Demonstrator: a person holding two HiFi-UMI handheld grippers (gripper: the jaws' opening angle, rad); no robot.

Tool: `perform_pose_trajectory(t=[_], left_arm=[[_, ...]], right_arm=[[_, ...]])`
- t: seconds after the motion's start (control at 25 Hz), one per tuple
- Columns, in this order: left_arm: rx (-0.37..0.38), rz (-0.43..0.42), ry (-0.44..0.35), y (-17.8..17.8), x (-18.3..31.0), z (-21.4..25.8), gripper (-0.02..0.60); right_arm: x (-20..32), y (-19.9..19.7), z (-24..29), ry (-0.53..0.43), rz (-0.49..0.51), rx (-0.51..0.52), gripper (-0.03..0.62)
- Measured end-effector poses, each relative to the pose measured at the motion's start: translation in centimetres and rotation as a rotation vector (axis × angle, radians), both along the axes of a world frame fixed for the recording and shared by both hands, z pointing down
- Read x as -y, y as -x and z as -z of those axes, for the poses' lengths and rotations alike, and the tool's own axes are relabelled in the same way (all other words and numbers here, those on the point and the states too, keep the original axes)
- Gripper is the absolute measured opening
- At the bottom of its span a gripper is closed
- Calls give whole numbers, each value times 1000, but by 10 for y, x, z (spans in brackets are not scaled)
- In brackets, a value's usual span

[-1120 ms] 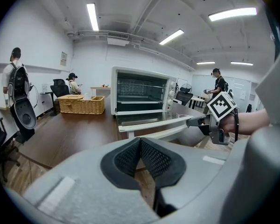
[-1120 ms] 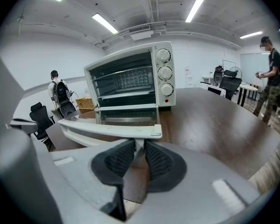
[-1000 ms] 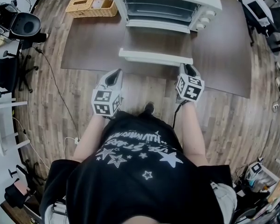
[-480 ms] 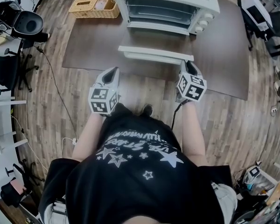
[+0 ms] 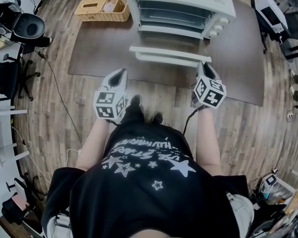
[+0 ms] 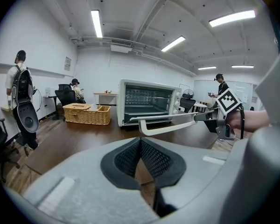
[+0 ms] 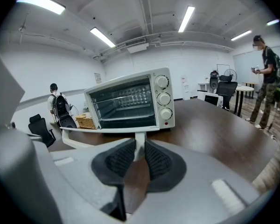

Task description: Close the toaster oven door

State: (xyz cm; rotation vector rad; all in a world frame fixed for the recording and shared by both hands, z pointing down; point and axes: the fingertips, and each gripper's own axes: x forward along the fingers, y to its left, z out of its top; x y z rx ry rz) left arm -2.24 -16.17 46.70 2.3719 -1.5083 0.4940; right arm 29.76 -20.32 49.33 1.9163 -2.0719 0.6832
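A white toaster oven stands at the far side of a dark brown table. Its door hangs partly open, tilted up off the horizontal, with the white handle toward me. My right gripper is shut on the handle's right end; in the right gripper view the pads squeeze the white handle post in front of the oven. My left gripper hovers at the table's front edge, left of the door, shut on nothing. In the left gripper view the handle lies ahead, untouched.
A wicker basket sits on the table left of the oven. A black office chair stands on the wooden floor at far left, more furniture at right. People stand in the background of both gripper views.
The door has swung upward from lying flat, its handle now nearer the oven. My right gripper moved up and forward with it. The left gripper stayed roughly where it was.
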Motion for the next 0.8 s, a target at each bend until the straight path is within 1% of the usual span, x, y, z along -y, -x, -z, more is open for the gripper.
perform_pose_trajectory(t=[0.2, 0.4, 0.64, 0.8], left_arm=[[-9, -20, -4, 5, 18, 3, 10], [-30, -47, -28, 5, 36, 12, 10], [-48, -76, -52, 9, 55, 20, 11], [-54, -84, -45, 13, 66, 18, 11]], right_arm=[[5, 0, 12, -11, -27, -6, 74], [13, -2, 26, -43, -68, -12, 74], [19, -2, 36, -57, -99, -20, 74], [23, -4, 43, -69, -120, -32, 74]])
